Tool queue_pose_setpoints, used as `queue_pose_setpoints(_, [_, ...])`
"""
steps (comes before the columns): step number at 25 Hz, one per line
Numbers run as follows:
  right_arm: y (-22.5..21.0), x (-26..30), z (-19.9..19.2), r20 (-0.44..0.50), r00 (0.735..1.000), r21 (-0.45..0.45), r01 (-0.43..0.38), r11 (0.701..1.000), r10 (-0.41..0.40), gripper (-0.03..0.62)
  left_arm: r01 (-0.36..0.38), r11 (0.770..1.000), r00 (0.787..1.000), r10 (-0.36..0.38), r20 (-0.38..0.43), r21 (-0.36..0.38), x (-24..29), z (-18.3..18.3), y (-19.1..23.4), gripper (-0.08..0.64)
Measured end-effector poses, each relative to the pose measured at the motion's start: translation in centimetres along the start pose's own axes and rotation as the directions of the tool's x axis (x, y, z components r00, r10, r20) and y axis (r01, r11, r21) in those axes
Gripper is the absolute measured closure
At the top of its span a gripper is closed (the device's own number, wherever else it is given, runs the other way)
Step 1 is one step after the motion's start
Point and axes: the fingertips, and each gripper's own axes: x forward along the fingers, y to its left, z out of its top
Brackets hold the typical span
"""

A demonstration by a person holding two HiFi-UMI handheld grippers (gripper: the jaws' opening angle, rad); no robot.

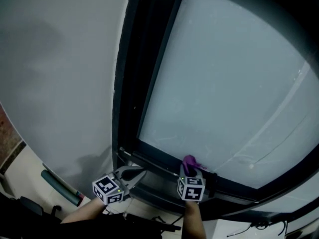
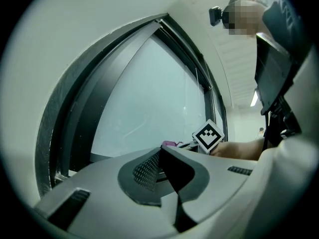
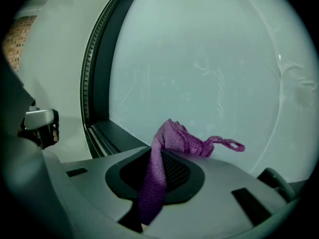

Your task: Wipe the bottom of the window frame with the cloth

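The purple cloth (image 1: 190, 162) is pinched in my right gripper (image 1: 191, 172), which is shut on it; a bunch and a small loop stick out past the fingertips (image 3: 174, 138). The cloth sits at the dark bottom rail of the window frame (image 1: 154, 164), against the frosted glass (image 1: 224, 83). That rail runs off to the left in the right gripper view (image 3: 117, 136). My left gripper (image 1: 134, 174) hovers just left of the right one, over the same rail, shut with nothing in it (image 2: 159, 152). In the left gripper view the cloth (image 2: 168, 144) and the right gripper's marker cube (image 2: 208, 135) show beyond the jaws.
A white wall (image 1: 60, 73) lies left of the dark upright frame (image 1: 132, 83). Below the window are a dark green tube (image 1: 61, 185) and loose cables (image 1: 164, 227). A patch of brick (image 1: 7, 141) shows at the far left.
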Motion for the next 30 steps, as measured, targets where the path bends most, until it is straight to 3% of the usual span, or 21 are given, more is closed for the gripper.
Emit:
queue_pose_setpoints(8, [2.4,0.9,1.0,-0.004,0.998,-0.035,-0.070,0.997,0.070,0.522,-0.042,0.999,0.999,0.042,0.004,0.017,-1.1,0.1,0.7,0.560])
queue_pose_setpoints(17, [7.2,2.4,2.5,-0.005,0.971,-0.023,-0.241,0.970,0.241,0.523,-0.107,0.994,0.994,0.107,0.012,0.031,-2.7,0.6,2.2,0.560])
queue_pose_setpoints(25, [9.7,3.8,3.6,-0.024,0.956,-0.073,-0.294,0.953,0.293,0.523,-0.157,0.987,0.987,0.156,0.024,0.032,-4.4,1.0,3.2,0.560])
queue_pose_setpoints(30, [10.9,4.1,4.0,-0.029,0.948,-0.094,-0.318,0.943,0.317,0.522,-0.142,0.989,0.990,0.142,0.021,0.027,-4.5,1.2,3.2,0.560])
